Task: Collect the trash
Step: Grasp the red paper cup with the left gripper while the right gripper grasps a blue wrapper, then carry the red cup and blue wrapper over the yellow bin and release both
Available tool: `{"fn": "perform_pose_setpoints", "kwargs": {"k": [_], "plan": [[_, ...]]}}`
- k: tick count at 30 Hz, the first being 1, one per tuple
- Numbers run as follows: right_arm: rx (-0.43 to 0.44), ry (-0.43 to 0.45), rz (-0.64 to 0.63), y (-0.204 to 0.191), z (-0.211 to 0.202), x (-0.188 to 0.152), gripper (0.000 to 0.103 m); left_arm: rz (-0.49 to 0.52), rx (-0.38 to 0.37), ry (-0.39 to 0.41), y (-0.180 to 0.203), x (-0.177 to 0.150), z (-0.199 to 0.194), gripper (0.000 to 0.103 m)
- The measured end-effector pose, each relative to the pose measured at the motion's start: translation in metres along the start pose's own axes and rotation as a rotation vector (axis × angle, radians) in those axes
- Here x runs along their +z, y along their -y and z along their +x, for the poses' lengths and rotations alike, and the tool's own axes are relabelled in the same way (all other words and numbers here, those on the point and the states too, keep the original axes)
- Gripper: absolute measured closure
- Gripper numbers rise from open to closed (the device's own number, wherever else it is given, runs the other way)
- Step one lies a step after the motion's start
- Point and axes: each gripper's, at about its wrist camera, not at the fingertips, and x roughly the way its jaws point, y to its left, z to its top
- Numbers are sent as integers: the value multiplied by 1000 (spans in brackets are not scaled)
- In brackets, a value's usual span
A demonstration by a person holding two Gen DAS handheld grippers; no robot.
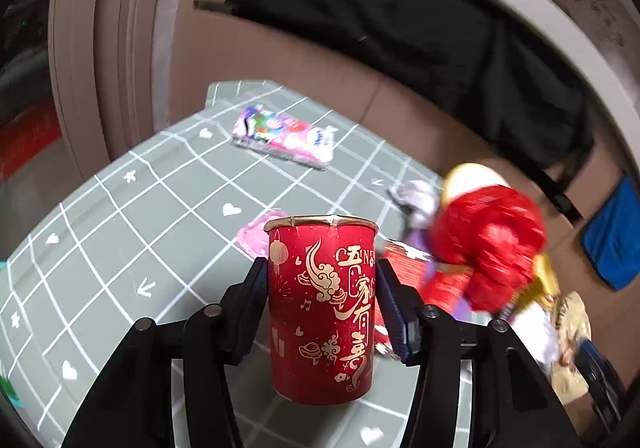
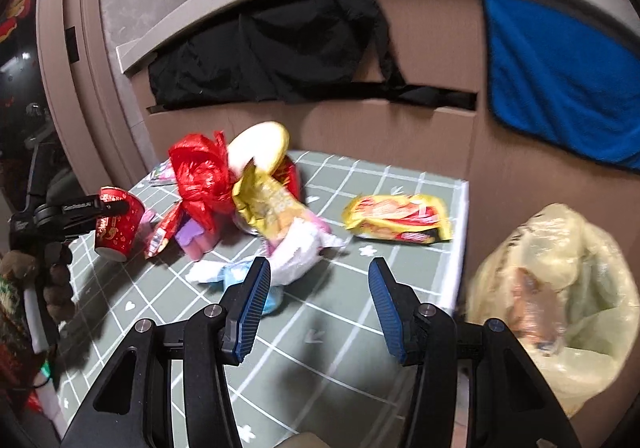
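My left gripper (image 1: 322, 280) is shut on a red paper cup with gold print (image 1: 322, 308) and holds it upright above the grey-green checked tablecloth (image 1: 120, 248). The cup also shows in the right wrist view (image 2: 118, 226), at the left. My right gripper (image 2: 318, 284) is open and empty above the cloth. Ahead of it lies a heap of trash: a red crumpled plastic bag (image 2: 200, 176), a gold snack wrapper (image 2: 264, 204), white and pink wrappers (image 2: 296, 248). A yellow-red snack packet (image 2: 400, 218) lies to the right.
A yellowish plastic bag (image 2: 560, 288) hangs off the table's right edge. A pink patterned packet (image 1: 284, 136) lies at the far side of the table. A cardboard wall (image 2: 360, 128) with black cloth (image 2: 280, 56) and a blue towel (image 2: 560, 80) stands behind.
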Motion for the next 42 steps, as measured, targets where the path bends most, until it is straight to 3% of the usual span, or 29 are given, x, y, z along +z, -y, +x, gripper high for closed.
{"fn": "perform_pose_setpoints", "kwargs": {"k": [6,14,19,25,29,32,38,42], "plan": [[54,-33,-8,-17,20,12,54,97,-74,72,35,-25,-44,52],[134,-66,-153,-43,25,5,54,110,-84,72,42,-44,-61,52],[82,-134,-307,-63,49,-6,58,137,-75,83,46,-50,-66,52],[-16,-170,-401,-69,72,-16,63,144,-71,76,50,-53,-66,52],[39,-167,-359,-60,63,-10,76,155,-71,68,63,-48,-70,52],[94,-118,-305,-48,37,4,77,177,-72,96,81,-39,-80,52],[125,71,-222,-18,-38,52,77,234,-123,184,134,-14,-105,52],[77,179,-159,20,-89,77,77,293,-191,242,183,-2,-116,52]]}}
